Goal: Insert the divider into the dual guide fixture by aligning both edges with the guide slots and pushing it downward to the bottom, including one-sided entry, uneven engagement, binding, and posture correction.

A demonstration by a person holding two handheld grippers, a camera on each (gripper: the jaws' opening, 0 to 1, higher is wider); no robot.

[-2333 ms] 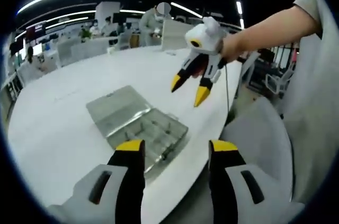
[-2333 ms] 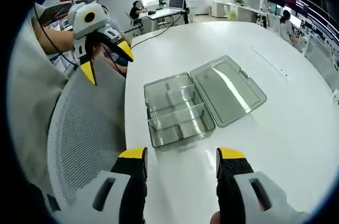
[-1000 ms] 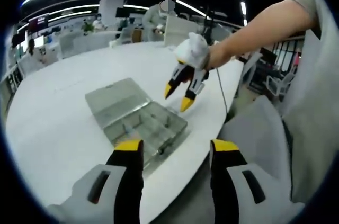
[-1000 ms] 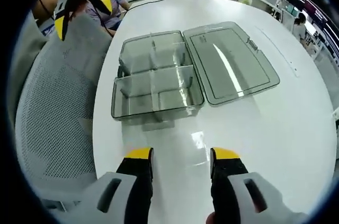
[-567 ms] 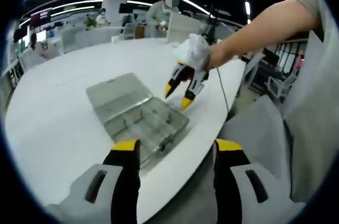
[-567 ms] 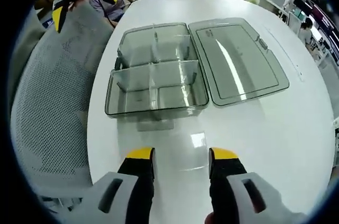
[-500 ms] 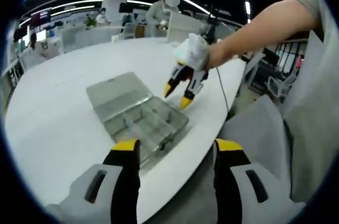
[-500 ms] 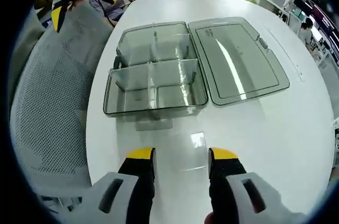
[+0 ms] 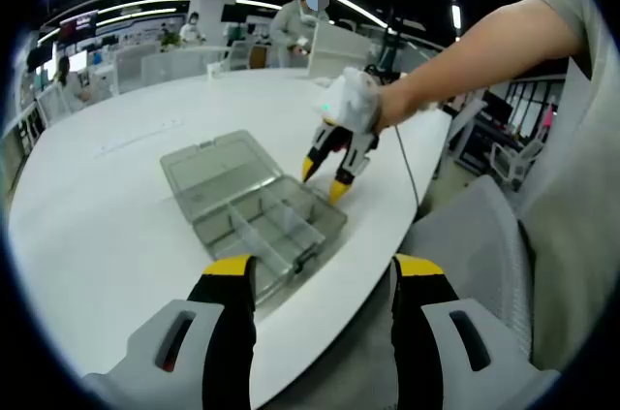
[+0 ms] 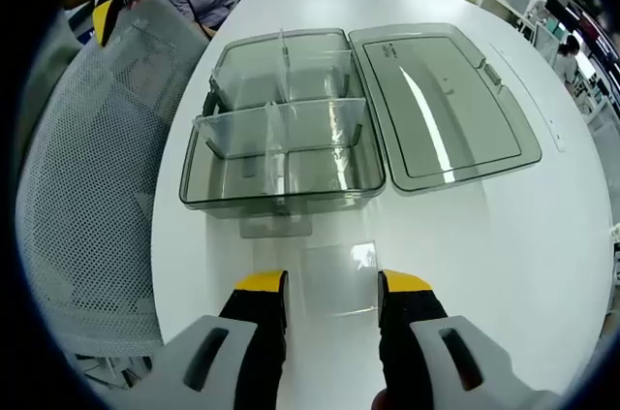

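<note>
Lying flat on the counter (image 10: 504,226), apparently between the parted jaws of the right gripper (image 10: 331,286): clear divider (image 10: 334,269), long axis crosswise, box (image 10: 281,139) just beyond; left gripper (image 9: 323,274) hanging wide, farther off.

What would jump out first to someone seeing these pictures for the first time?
Probably the clear compartment box, lying open near the edge of the round white table, its lid folded out flat beside it. Next, in the right gripper view, a small clear divider lies on the table just ahead of the right gripper, whose jaws stand open. In the left gripper view that gripper hangs over the box's near end.
</note>
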